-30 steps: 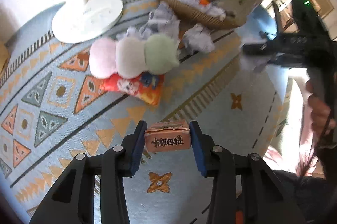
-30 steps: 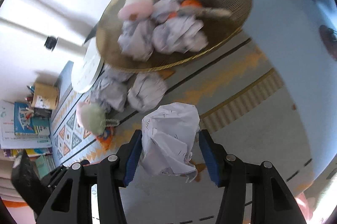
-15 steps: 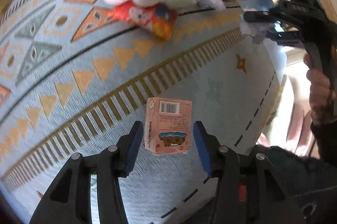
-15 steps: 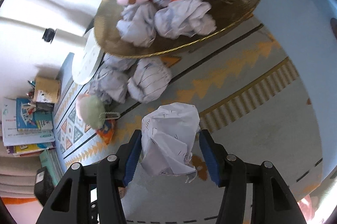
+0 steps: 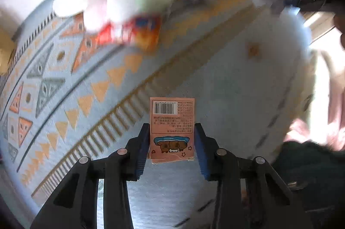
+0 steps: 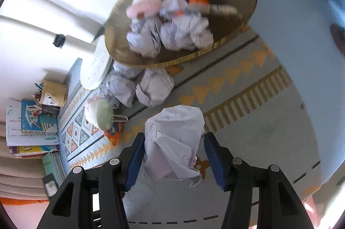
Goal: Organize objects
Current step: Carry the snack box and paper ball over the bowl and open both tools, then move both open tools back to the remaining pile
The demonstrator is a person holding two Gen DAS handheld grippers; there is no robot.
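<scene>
The left gripper (image 5: 172, 149) pinches a small salmon-pink cardboard box with a barcode and cartoon print (image 5: 172, 130), held above the pale blue patterned rug (image 5: 215, 99). The right gripper (image 6: 172, 153) is clamped on a crumpled ball of white paper (image 6: 173, 142), also lifted off the rug.

Far ahead in the right wrist view, the shallow round woven basket (image 6: 235, 30) already holds several paper balls, a pink plush piece and something orange, so the sorting looks well under way.

Left on the rug just near the basket's rim are two more crumpled paper balls (image 6: 138, 86). Further left lie a pastel green-and-white plush toy (image 6: 101, 112) and an orange-red packet (image 6: 113, 134) beneath it. Both held items also remain to be placed.
</scene>
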